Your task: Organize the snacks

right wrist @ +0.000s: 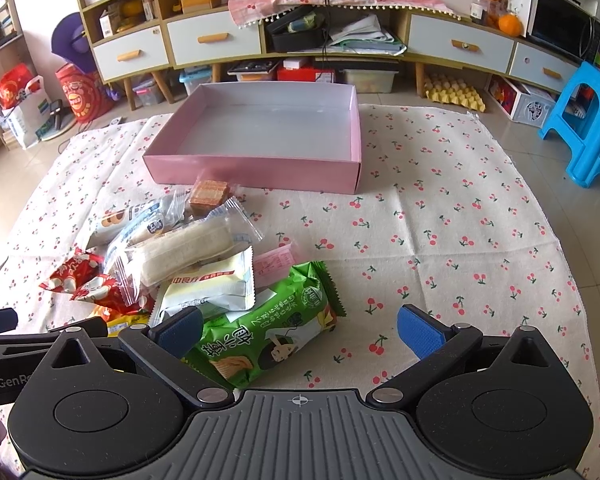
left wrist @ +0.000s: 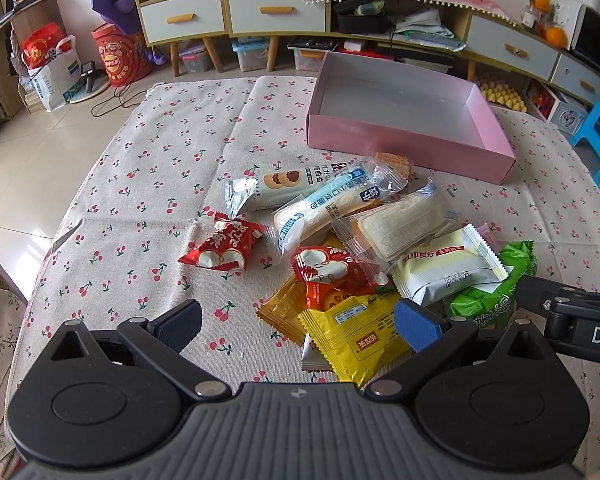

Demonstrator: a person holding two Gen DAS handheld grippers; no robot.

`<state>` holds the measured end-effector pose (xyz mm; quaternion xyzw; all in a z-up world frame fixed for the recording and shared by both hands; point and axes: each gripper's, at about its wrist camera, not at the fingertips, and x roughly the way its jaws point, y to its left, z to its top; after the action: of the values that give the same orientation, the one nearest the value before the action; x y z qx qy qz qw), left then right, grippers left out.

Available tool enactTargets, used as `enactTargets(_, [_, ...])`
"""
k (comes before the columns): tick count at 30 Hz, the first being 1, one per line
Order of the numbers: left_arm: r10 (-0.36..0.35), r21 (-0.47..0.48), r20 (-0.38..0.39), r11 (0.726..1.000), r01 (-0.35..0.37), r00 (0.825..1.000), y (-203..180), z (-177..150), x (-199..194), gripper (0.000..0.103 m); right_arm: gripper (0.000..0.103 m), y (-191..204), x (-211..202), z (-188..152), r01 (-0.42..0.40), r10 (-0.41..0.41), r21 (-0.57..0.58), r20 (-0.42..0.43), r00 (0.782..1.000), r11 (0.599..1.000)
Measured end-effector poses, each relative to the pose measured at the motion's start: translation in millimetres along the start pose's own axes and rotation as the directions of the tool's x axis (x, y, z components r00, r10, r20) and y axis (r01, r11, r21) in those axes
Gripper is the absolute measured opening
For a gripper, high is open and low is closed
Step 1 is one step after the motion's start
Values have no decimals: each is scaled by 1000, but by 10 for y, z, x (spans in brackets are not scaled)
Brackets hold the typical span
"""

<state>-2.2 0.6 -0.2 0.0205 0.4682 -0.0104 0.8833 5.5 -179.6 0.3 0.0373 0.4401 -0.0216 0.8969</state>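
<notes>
Both grippers, left gripper (left wrist: pixel 298 326) and right gripper (right wrist: pixel 300 330), fingers apart over snacks; bare tablecloth (right wrist: pixel 440 240) beside pink box (right wrist: pixel 256 170).

Tiled floor (right wrist: pixel 4 176), drawer cabinet (right wrist: pixel 220 40), blue stool (right wrist: pixel 580 120)

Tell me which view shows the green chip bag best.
The right wrist view: the green chip bag lies nearly whole just ahead of the open right gripper, its print readable. The left wrist view catches only part of it at the right edge, under a white packet.
</notes>
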Motion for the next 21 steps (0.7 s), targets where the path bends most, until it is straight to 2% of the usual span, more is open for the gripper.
enactTargets(17, [5,26,8,1000,-5,1000,24,69,19,102,103,-20,-1,75,-19,19,7,-18,1000,1000])
enactTargets(21, [19,56,78,998,-23,997,44,89,-4,102,103,-32,-1,163,-22,21,-31,-13,1000,999])
